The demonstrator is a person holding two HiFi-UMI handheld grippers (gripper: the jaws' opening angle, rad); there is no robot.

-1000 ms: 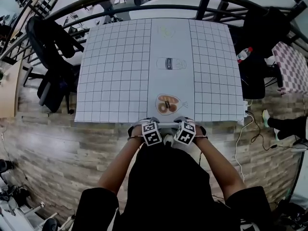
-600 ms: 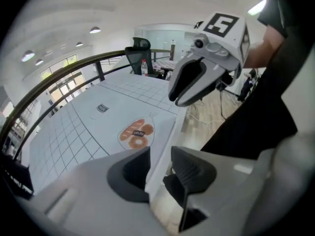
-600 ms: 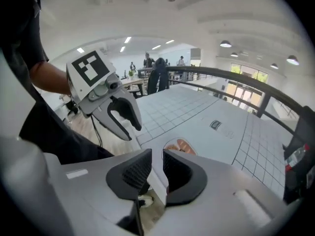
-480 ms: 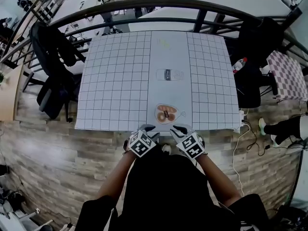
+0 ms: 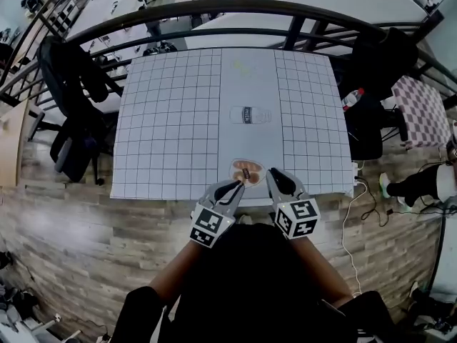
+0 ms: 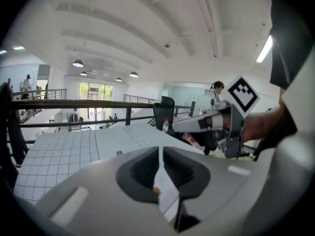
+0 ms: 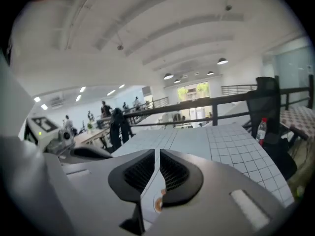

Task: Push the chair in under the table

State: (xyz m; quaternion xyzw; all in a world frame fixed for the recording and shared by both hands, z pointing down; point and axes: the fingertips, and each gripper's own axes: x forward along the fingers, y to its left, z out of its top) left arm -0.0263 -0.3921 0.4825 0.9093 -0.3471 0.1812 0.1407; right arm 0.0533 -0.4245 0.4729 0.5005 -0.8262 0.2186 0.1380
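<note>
The table point(image 5: 171, 120) wears a white gridded cover with a grey strip down its middle. Both grippers hang side by side over its near edge, pointing across it. My left gripper point(image 5: 235, 186) point(image 6: 161, 149) has its jaws closing, down to a thin slit with nothing between them. My right gripper point(image 5: 275, 174) point(image 7: 157, 152) is closing the same way, also with nothing in it. No chair shows at the near edge; my body and arms cover the floor there. Only a small pale patch point(image 5: 246, 220) shows below the table edge, and I cannot tell what it is.
Printed pictures of a plate point(image 5: 246, 171) and a can point(image 5: 250, 114) lie on the grey strip. A black office chair point(image 5: 71, 106) stands left, another point(image 5: 385, 56) right with a bottle point(image 5: 350, 98) beside it. A dark railing point(image 5: 214, 9) runs behind. A cable point(image 5: 350, 213) trails on the wooden floor.
Both grippers rose from the table's near edge to above it and rolled, marker cubes swinging back toward me. Their fingers now reach over the plate picture.
</note>
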